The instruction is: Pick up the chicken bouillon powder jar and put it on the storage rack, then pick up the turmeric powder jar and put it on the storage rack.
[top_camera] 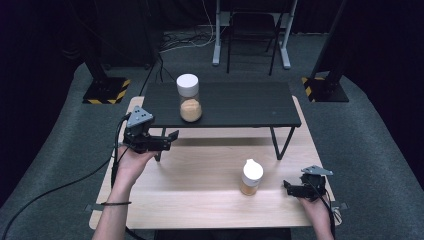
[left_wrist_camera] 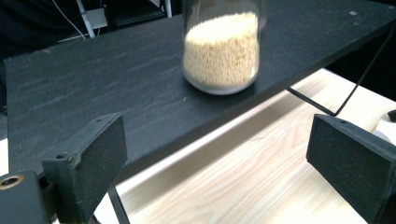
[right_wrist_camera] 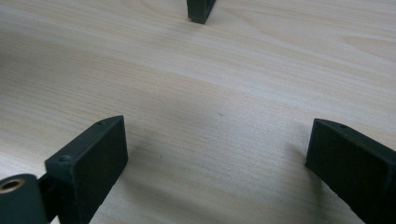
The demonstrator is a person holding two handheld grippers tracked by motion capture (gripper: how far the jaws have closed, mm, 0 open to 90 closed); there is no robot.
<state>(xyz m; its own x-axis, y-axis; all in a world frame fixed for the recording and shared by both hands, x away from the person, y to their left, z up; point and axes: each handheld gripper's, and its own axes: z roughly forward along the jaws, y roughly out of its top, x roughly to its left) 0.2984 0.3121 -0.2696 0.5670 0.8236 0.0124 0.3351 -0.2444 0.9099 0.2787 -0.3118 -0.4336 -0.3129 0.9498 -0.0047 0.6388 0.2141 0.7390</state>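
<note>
Light falls from above onto the pale wooden tabletop (top_camera: 200,200), leaving the surrounding room dim and nearly black at the high view's corners. The raised black shelf (top_camera: 235,107) casts a soft shadow band along the tabletop's far edge. In the left gripper view the clear grain-filled jar (left_wrist_camera: 221,49) looks slightly blurred, its contents glaring bright.

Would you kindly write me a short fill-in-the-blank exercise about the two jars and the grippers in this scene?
1. The tall jar with the white lid stands on the ____ shelf.
2. The small jar stands on the wooden table, nearer the ____ gripper.
3. The left gripper has its jaws ____, with nothing between them.

Missing words: black; right; open
</note>
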